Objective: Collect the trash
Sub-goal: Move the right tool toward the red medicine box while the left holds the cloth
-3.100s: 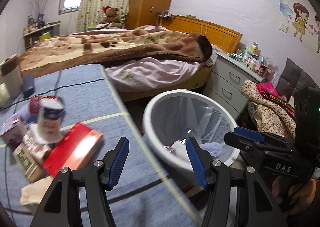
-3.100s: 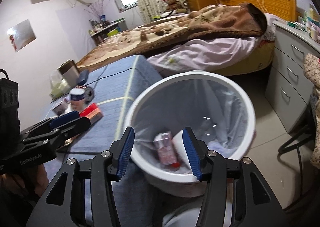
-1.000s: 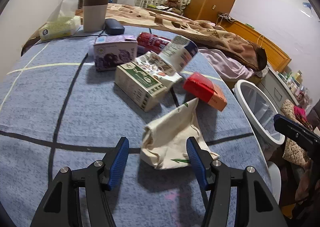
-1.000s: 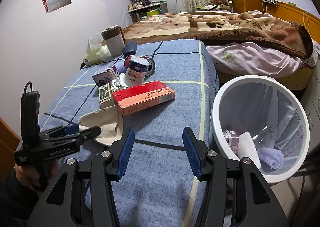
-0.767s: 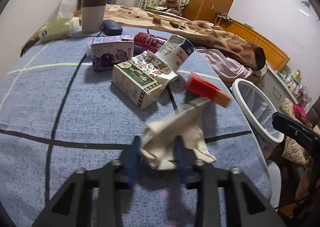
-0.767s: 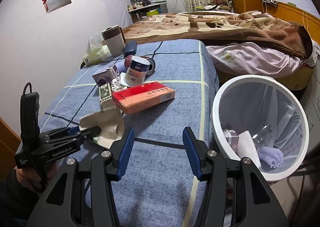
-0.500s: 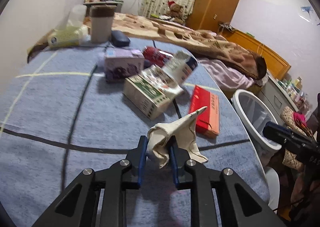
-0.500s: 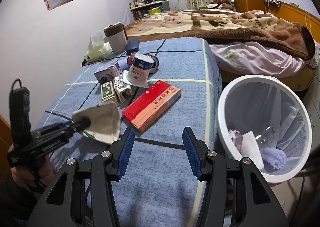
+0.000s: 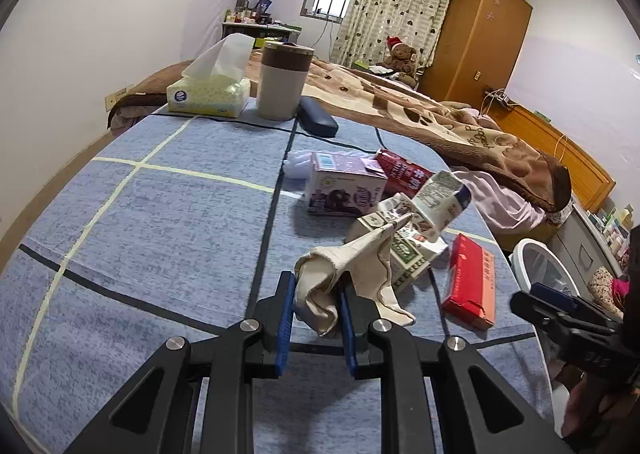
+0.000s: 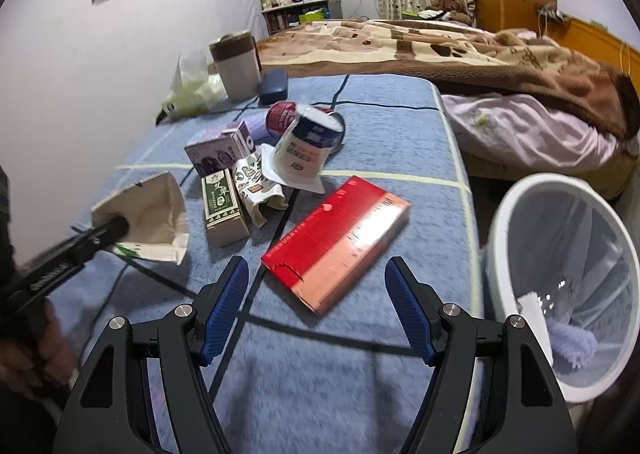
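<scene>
Two grippers work over the blue checked surface point(image 9: 160, 214). Nearest, the left gripper point(image 9: 316, 294) has its jaws pinching a crumpled cream paper bag point(image 9: 352, 274), which hangs bunched between the blue pads, lifted off the cloth and tilted downward. The right gripper point(image 10: 316, 294) points down at a red box point(image 10: 340, 238) lying flat just ahead of its jaws, which have just been opening and stand spread wide with nothing between them. Beyond lie a green carton point(image 10: 222, 206), a purple carton point(image 10: 218, 154) and a white cup point(image 10: 308, 150). Off the surface's right edge stands the white bin point(image 10: 516, 214).
</scene>
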`<action>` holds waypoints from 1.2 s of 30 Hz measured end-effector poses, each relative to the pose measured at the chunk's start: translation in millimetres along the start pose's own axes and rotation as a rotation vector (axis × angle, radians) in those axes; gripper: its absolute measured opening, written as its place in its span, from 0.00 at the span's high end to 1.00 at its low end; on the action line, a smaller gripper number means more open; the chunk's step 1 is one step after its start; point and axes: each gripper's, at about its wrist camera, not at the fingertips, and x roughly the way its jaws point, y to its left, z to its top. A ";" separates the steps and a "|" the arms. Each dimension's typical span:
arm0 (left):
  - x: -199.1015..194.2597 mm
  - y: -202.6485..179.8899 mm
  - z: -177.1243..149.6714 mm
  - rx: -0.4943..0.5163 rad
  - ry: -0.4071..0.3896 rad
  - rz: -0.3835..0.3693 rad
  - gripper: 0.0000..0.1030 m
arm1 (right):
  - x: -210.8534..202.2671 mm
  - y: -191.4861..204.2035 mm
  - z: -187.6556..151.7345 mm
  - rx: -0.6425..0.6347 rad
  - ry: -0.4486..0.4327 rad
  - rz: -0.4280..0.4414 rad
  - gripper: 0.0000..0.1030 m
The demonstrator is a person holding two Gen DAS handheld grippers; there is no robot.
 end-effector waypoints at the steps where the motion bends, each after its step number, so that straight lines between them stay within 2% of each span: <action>1: 1.2 1.2 -0.2 -0.002 0.004 -0.002 0.79 | 5.3 4.1 1.3 -0.007 0.007 -0.013 0.30; 6: 4.6 14.9 2.4 -0.022 -0.002 0.000 0.79 | 20.9 16.7 7.1 -0.003 0.010 -0.073 0.30; 12: 10.4 28.5 6.7 -0.033 -0.013 0.009 0.79 | 34.0 18.7 8.4 -0.005 0.051 -0.197 0.30; 20: 18.5 31.6 6.4 -0.040 0.006 -0.020 0.79 | 19.8 -4.8 -3.7 0.061 0.079 -0.248 0.29; 26: 21.7 28.5 4.4 -0.039 0.024 -0.028 0.79 | 14.1 -28.5 -13.4 0.152 0.100 -0.239 0.29; 33: 21.6 14.9 2.2 0.000 0.035 -0.034 0.79 | 24.7 -25.5 -7.9 0.128 0.100 -0.166 0.30; 34: 21.7 12.4 1.1 0.009 0.040 -0.035 0.79 | 25.6 -25.8 -8.0 0.129 0.099 -0.152 0.32; 35: 21.9 10.3 0.4 0.015 0.041 -0.034 0.79 | 25.1 -26.9 -8.1 0.133 0.094 -0.147 0.38; 36: 21.7 9.0 -0.1 0.019 0.042 -0.032 0.79 | 25.0 -28.6 -7.2 0.135 0.088 -0.140 0.38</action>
